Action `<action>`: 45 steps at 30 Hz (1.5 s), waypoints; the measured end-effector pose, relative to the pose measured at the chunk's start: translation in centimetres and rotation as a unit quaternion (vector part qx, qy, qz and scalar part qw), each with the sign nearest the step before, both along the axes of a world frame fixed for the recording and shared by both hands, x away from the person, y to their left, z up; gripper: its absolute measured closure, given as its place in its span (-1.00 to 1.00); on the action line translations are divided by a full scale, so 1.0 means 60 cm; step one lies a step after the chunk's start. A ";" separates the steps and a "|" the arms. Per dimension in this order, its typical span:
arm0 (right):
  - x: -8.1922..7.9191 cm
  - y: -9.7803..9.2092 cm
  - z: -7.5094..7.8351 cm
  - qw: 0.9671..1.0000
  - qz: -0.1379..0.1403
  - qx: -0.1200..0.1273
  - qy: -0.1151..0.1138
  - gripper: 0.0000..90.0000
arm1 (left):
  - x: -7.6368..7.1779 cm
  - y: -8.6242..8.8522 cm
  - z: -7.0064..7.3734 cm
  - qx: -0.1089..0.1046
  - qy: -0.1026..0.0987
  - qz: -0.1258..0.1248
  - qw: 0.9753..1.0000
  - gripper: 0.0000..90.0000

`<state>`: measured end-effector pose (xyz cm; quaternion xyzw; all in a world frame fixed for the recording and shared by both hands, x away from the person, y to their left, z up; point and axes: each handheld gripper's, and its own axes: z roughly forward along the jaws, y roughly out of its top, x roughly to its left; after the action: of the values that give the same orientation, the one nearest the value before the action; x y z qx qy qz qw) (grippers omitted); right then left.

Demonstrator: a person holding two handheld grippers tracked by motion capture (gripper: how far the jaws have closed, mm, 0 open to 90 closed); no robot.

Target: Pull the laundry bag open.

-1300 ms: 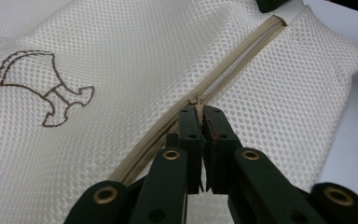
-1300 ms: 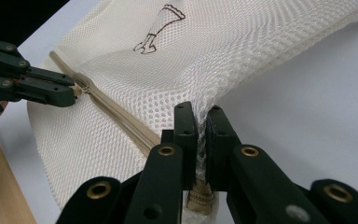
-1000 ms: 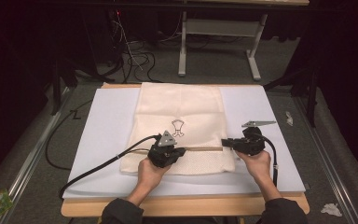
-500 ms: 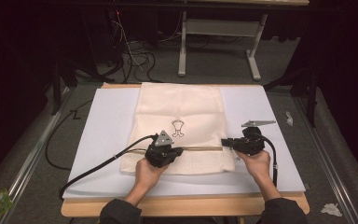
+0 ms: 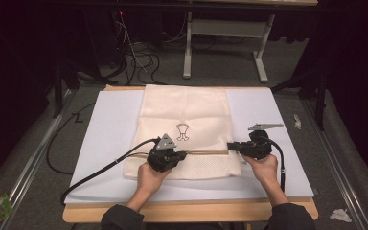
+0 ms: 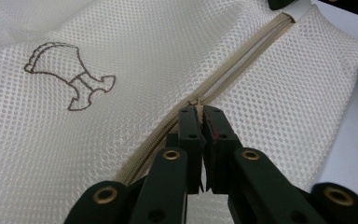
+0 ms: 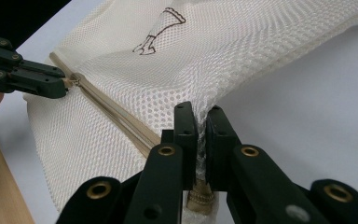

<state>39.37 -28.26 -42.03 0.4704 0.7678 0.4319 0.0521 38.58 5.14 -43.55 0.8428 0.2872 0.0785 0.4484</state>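
mesh laundry bag (image 5: 187, 120) | cream, flat on table | zipper (image 6: 242, 65) part-open

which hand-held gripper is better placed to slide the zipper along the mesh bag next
Left: the left hand-held gripper is shut on the zipper pull, while the right hand-held gripper pinches the mesh bag edge, anchoring it.

Wooden table (image 5: 191, 212) bears white sheet (image 5: 110, 129), mesh bag (image 5: 187, 110)

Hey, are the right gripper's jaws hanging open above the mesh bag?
No, the right gripper is shut on the mesh bag edge.
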 end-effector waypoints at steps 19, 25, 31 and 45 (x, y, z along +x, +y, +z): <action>0.000 0.000 0.001 1.000 0.001 -0.002 -0.003 0.92 | -0.001 0.016 0.001 0.002 0.001 0.005 1.000 0.94; 0.000 -0.001 0.002 1.000 -0.002 -0.005 -0.002 0.92 | 0.000 0.026 0.002 -0.001 0.002 0.011 1.000 0.94; 0.001 0.002 0.002 1.000 -0.002 -0.007 -0.001 0.92 | -0.001 0.031 0.004 -0.004 0.000 0.010 1.000 0.94; 0.002 -0.002 0.003 1.000 -0.005 -0.006 -0.002 0.92 | -0.002 0.063 0.004 -0.006 0.003 0.028 1.000 0.94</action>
<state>39.48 -28.39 -41.88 0.4730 0.7680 0.4279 0.0584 38.47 8.95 -43.28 0.8319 0.3124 0.0869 0.4504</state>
